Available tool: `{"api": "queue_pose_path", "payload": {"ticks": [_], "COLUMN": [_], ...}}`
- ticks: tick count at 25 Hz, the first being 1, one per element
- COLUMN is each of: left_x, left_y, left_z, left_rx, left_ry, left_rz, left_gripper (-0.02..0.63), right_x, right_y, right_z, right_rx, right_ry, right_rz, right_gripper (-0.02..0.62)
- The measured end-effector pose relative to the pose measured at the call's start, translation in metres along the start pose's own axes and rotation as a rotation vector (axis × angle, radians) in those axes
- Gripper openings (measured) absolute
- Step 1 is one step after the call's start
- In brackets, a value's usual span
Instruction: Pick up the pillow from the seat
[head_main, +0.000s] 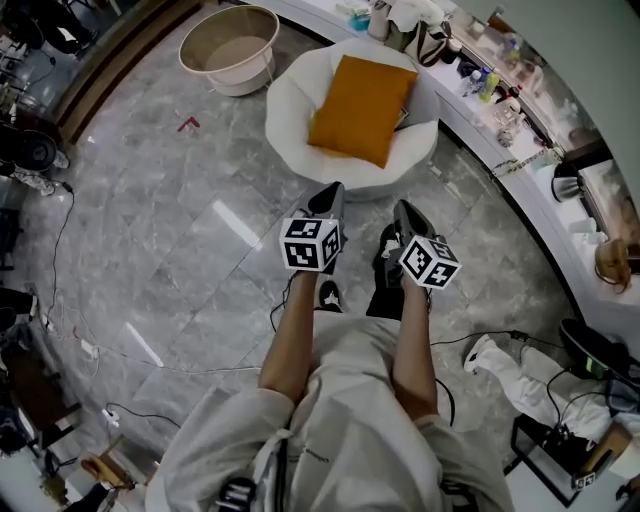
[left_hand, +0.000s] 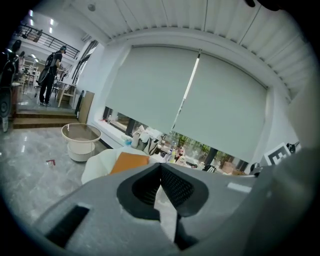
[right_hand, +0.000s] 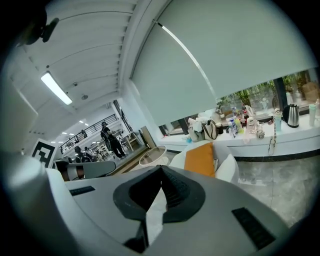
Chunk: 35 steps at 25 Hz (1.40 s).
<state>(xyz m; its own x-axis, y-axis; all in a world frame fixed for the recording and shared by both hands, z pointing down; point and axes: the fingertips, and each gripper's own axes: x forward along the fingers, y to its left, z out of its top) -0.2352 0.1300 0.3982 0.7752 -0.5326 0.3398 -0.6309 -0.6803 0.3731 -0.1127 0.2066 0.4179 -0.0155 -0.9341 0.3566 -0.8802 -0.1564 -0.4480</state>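
Observation:
An orange pillow (head_main: 362, 108) lies on a white round seat (head_main: 290, 105) ahead of me. My left gripper (head_main: 334, 190) and right gripper (head_main: 403, 207) hang side by side over the floor just short of the seat's front edge, both pointing at it. Both are shut with nothing between the pads. In the left gripper view the pillow (left_hand: 131, 161) shows just above the closed gripper (left_hand: 160, 165), partly hidden by it. The right gripper view has the pillow (right_hand: 200, 159) on the seat (right_hand: 227, 167), to the right of that closed gripper (right_hand: 161, 168).
A beige round tub (head_main: 228, 45) stands on the marble floor left of the seat. Behind it a curved white counter (head_main: 455, 110) carries bags, bottles and a kettle (head_main: 566, 185). Cables (head_main: 70, 330) trail over the floor at left. People stand far off (left_hand: 50, 75).

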Motion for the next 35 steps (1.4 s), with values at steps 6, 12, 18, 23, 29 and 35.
{"api": "queue_pose_path", "payload": {"ticks": [6,12,18,23,29,35], "left_x": [0.054,0.123,0.177,0.219,0.257,0.287], "left_y": [-0.004,-0.019,-0.018,-0.01,-0.01,-0.006], "left_z": [0.028,0.081,0.113,0.126,0.133,0.134], "left_rx": [0.052,0.147,0.171,0.17,0.164,0.15], "left_ry": [0.011,0.008,0.014,0.021,0.044,0.059], "left_rz": [0.003,-0.021,0.026,0.071,0.11,0.153], "left_gripper": [0.009,0.009,0.009,0.009,0.009,0.009], "right_x": [0.039,0.098,0.145,0.185,0.226,0.254], "right_y": [-0.032,-0.063,-0.09,-0.119,-0.141,-0.16], "right_z": [0.035,0.111,0.162,0.178,0.202,0.211], "right_rx": [-0.028,-0.058,-0.087,-0.085,-0.092,-0.119], "right_ry": [0.025,-0.002,0.018,0.057,0.087,0.125], "right_rz": [0.0,0.024,0.058,0.077,0.11,0.147], "right_gripper": [0.008,0.008,0.008,0.008,0.008,0.009]}}
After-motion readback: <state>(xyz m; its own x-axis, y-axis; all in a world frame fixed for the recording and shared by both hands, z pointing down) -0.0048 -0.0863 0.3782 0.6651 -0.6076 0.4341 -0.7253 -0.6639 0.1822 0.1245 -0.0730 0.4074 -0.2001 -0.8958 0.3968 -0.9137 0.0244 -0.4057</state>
